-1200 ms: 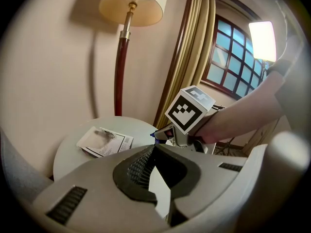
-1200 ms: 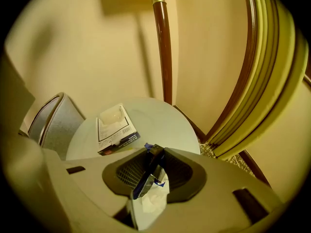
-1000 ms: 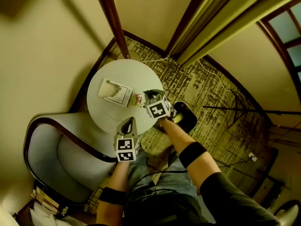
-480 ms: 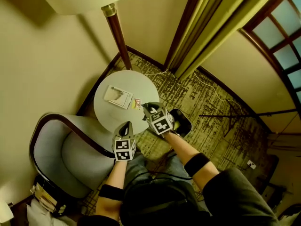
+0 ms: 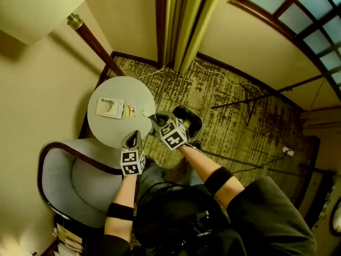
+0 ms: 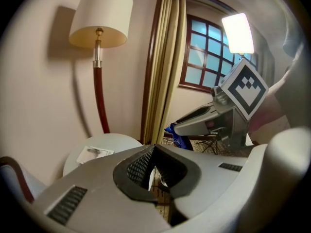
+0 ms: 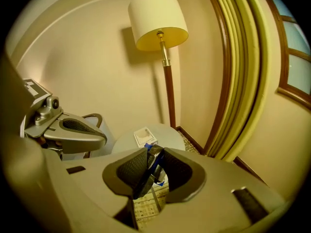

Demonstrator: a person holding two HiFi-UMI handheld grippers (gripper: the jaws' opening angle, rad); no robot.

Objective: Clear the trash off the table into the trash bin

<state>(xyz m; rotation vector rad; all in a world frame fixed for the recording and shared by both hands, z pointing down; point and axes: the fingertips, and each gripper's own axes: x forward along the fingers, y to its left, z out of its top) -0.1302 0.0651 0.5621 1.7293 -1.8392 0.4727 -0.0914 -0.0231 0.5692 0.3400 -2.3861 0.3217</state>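
My right gripper [image 5: 155, 119] [image 7: 154, 153] is shut on a dark crinkled wrapper [image 7: 148, 174] with blue edges. It hangs above the gap between the round white table [image 5: 114, 131] and the black trash bin [image 5: 188, 118] on the carpet. My left gripper [image 5: 132, 138] [image 6: 154, 153] is shut with nothing clearly held, above the table's near edge. On the table lie a white card [image 5: 110, 107] [image 7: 144, 136] [image 6: 95, 153] and a small red scrap [image 5: 131, 110]. Each gripper shows in the other's view: the right gripper's jaws [image 6: 201, 122], the left gripper's jaws [image 7: 73, 130].
A grey armchair [image 5: 66, 183] stands against the table at lower left. A floor lamp with a red pole [image 5: 94, 43] and a pale shade [image 7: 158, 21] rises behind the table. Yellow curtains [image 5: 184, 20] and a window [image 5: 303, 15] lie beyond; a cable [image 5: 234, 87] crosses the patterned carpet.
Both grippers have risen away from the table top, which now looks smaller and farther below. The right gripper keeps the wrapper and has drawn off the table's edge toward the bin.
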